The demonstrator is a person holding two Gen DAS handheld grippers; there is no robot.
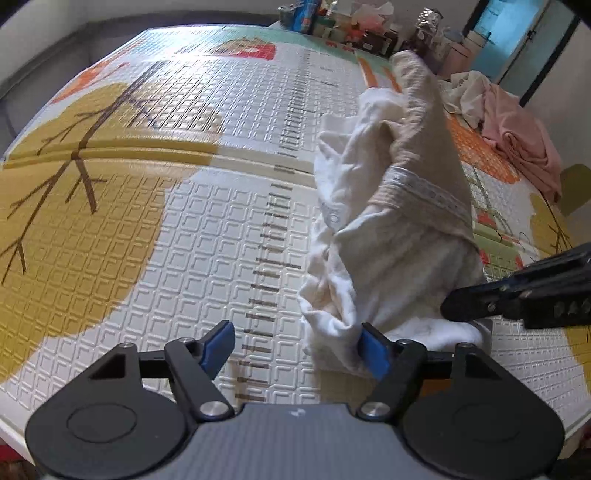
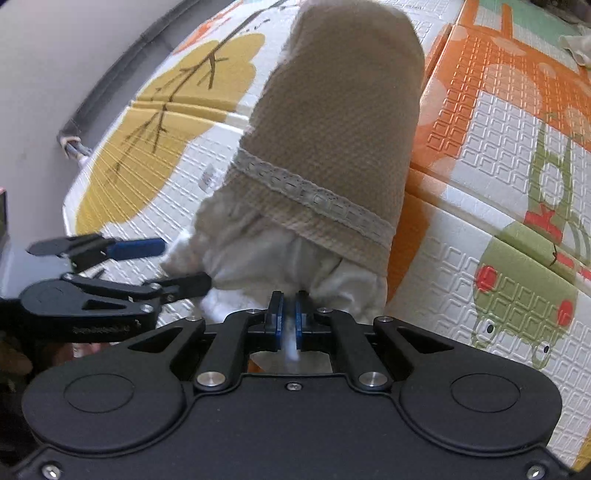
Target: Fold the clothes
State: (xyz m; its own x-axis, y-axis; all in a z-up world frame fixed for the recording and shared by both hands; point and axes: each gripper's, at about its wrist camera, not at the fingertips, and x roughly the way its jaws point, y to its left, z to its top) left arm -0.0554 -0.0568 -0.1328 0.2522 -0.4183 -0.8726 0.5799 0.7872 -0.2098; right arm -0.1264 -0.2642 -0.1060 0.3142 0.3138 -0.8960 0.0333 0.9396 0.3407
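Observation:
A tan and white garment (image 1: 399, 206) with a lace band lies bunched in a long heap on the patterned play mat (image 1: 184, 221). My left gripper (image 1: 295, 350) is open, its right blue pad touching the garment's white near edge. My right gripper (image 2: 290, 314) is shut on the white hem of the garment (image 2: 332, 129), which stretches away from it. The right gripper shows in the left wrist view (image 1: 469, 306) at the right. The left gripper shows in the right wrist view (image 2: 181, 264), open beside the cloth.
A pink and white pile of clothes (image 1: 509, 125) lies at the mat's far right. Bottles, boxes and bags (image 1: 332, 22) stand along the far edge. A grey wall runs along the mat's left side (image 2: 55, 74). A doorway (image 1: 517, 37) is at far right.

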